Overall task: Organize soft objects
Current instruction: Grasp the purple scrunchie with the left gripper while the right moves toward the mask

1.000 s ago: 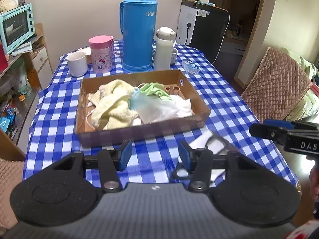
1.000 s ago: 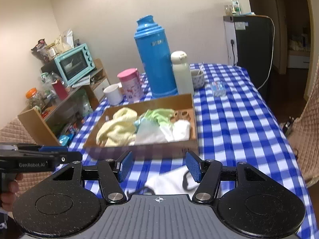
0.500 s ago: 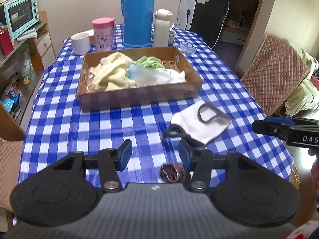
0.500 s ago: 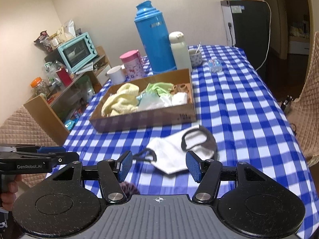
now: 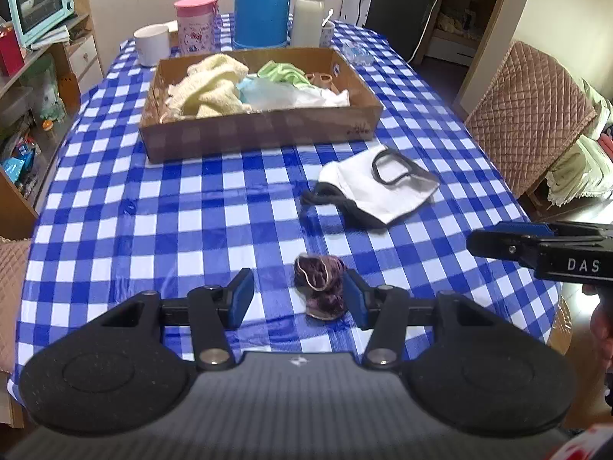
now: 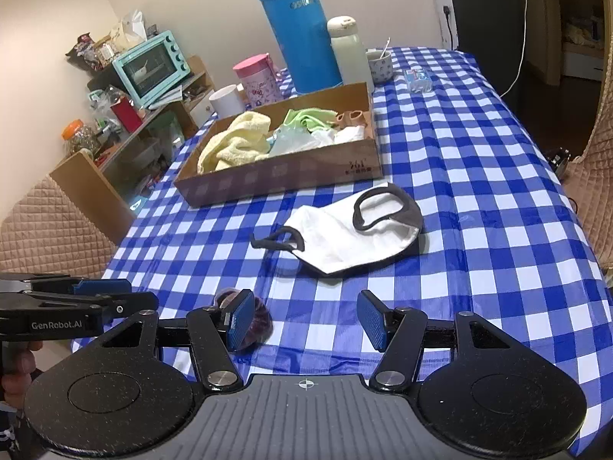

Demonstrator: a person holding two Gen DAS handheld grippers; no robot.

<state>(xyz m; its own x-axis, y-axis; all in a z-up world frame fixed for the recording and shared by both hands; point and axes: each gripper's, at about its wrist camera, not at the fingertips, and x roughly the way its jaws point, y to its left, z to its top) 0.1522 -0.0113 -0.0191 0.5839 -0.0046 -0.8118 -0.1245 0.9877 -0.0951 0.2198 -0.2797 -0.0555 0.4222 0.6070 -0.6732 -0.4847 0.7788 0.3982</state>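
Note:
A white face mask [image 5: 377,188] [image 6: 350,234] with dark ear loops lies flat on the blue checked tablecloth, in front of a cardboard box [image 5: 264,130] [image 6: 291,168]. The box holds a yellow towel [image 5: 210,88] [image 6: 233,142], a green cloth [image 5: 281,71], a clear plastic bag and white cloth. A small dark purple scrunchie [image 5: 322,287] [image 6: 256,320] lies near the table's front edge. My left gripper [image 5: 299,299] is open just above it, the scrunchie close to its right pad. My right gripper [image 6: 304,320] is open and empty, short of the mask.
Behind the box stand a blue thermos [image 6: 299,30], a white flask [image 6: 348,50], a pink tumbler [image 5: 195,23] and a white mug [image 5: 153,44]. A shelf with a teal oven [image 6: 151,65] is left of the table. Quilted chairs [image 5: 525,115] flank it.
Both grippers pulled back toward the near edge and sank. The mask and then the scrunchie came into view; the box now looks farther away. Both openings stayed the same.

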